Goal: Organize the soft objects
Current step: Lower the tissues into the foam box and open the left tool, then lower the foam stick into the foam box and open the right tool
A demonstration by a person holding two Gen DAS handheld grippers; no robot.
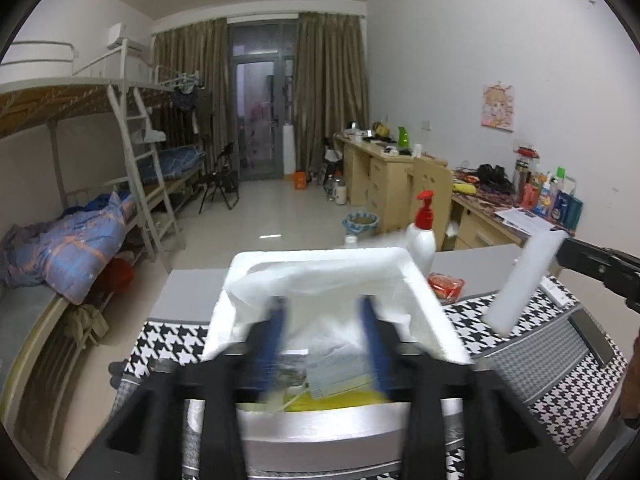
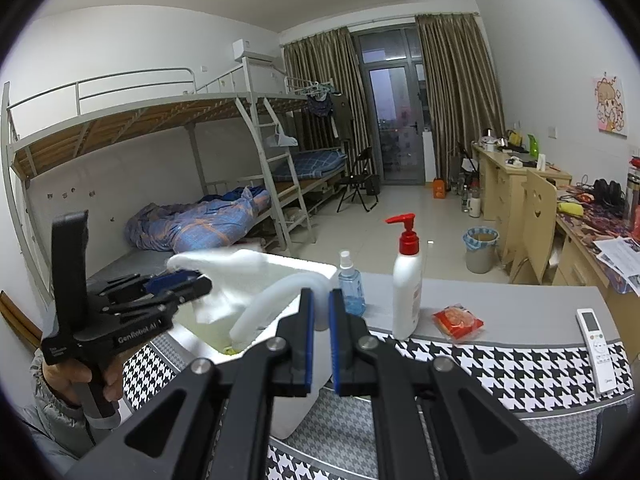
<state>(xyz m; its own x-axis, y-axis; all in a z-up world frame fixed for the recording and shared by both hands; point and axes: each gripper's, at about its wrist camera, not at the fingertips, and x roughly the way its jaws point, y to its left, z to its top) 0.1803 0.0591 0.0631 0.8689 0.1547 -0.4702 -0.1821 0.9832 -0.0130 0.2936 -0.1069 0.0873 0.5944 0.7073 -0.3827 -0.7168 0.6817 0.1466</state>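
Note:
A white foam box (image 1: 424, 300) sits on the houndstooth tablecloth; it also shows in the right wrist view (image 2: 292, 400). My left gripper (image 1: 324, 336) hovers over the box, open, blurred by motion, with white soft sheets (image 1: 320, 280) draped inside beneath it. In the right wrist view the left gripper (image 2: 192, 284) touches a white soft sheet (image 2: 216, 264) at the box's far edge. My right gripper (image 2: 320, 340) is shut on a white foam strip (image 2: 264, 300) that curves over the box. The strip also shows in the left wrist view (image 1: 524, 276).
A white pump bottle (image 2: 406, 292), a blue spray bottle (image 2: 352, 284), a red snack packet (image 2: 458, 320) and a white remote (image 2: 598, 348) lie on the table (image 2: 520, 308). Papers and yellow items (image 1: 332, 376) lie in the box. Bunk beds stand left, desks right.

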